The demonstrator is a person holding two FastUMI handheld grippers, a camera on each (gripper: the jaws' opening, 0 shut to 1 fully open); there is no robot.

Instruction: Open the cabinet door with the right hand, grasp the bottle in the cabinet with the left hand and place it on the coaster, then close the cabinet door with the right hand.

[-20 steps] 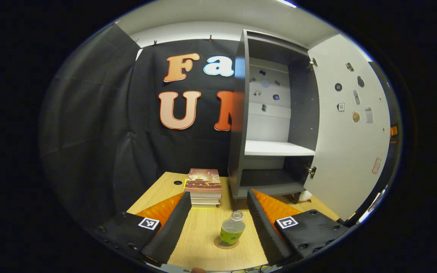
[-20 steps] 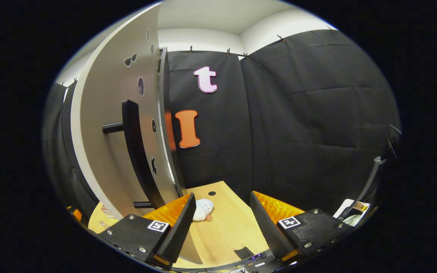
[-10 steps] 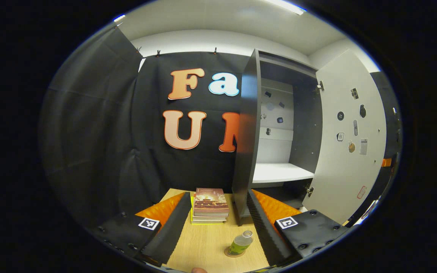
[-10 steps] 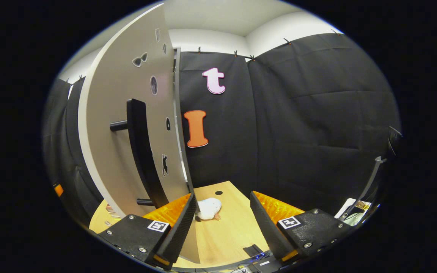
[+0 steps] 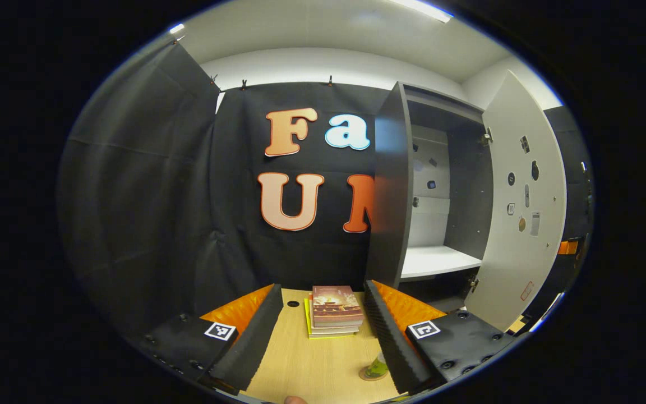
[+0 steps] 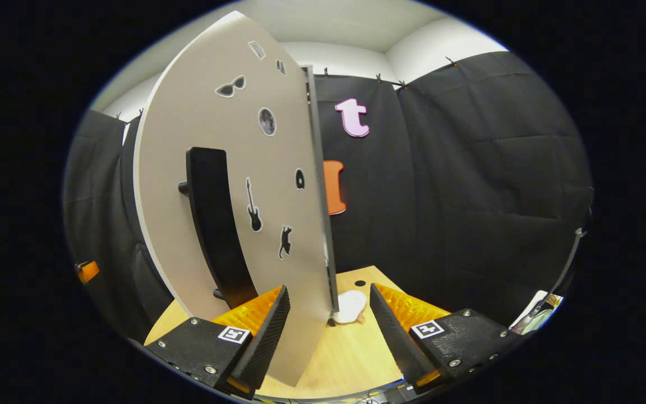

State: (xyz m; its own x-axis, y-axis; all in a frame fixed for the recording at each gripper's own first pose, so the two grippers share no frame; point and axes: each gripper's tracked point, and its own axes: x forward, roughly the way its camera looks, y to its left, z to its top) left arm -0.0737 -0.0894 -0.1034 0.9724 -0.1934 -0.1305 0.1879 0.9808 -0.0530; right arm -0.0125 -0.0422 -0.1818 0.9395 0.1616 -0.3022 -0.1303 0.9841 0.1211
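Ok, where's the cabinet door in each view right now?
Left gripper view: the cabinet door stands open at the right edge, its inner face showing, hinged to the cabinet.
Right gripper view: the cabinet door is left of centre, its outer face showing, with its dark handle.
Shared landmark: the wooden table along the bottom.

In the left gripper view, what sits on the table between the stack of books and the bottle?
Nothing: the left gripper view shows bare wood tabletop between the stack of books and the bottle on its coaster.
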